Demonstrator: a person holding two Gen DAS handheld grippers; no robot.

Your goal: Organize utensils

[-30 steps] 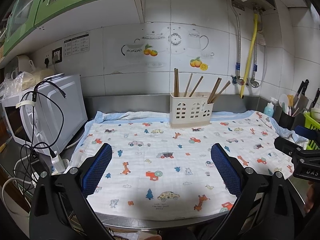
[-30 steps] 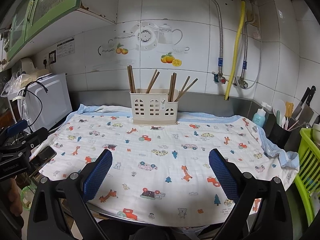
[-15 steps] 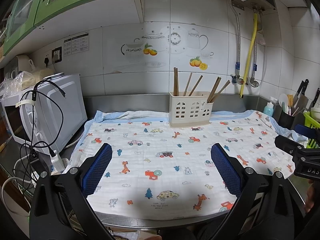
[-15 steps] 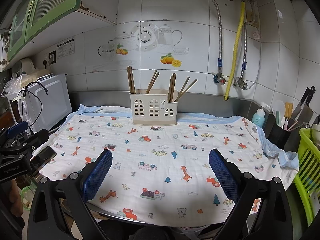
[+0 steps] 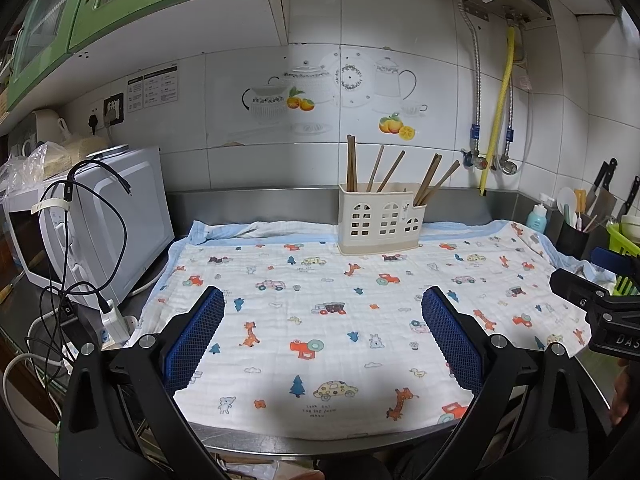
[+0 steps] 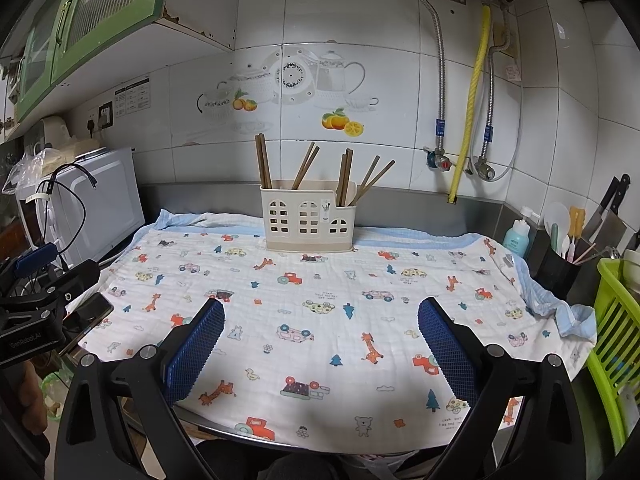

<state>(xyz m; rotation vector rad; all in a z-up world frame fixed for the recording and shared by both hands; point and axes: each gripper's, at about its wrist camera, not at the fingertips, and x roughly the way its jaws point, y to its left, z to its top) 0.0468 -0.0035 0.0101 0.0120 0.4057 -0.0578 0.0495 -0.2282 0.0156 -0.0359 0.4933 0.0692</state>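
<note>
Both your tools, left tool [image 5: 322, 336] and right tool [image 6: 320, 340], gape wide, empty, above the desk's near edge. Chopsticks [image 6: 344, 174] stand in the holder [image 6: 308, 220] by the wall. Likely finished; otherwise reach forward.

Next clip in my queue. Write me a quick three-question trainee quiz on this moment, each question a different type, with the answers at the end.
1. True or false: the left gripper holds a chopstick.
2. Multiple choice: where does the cream utensil holder stand? A) on the microwave B) on the printed cloth near the back wall C) in the green basket
3. Fill in: the chopsticks stand in the ____.

Key: 1 false, both the left gripper and the right gripper are open and empty. 2 B, on the printed cloth. 3 utensil holder.
</note>
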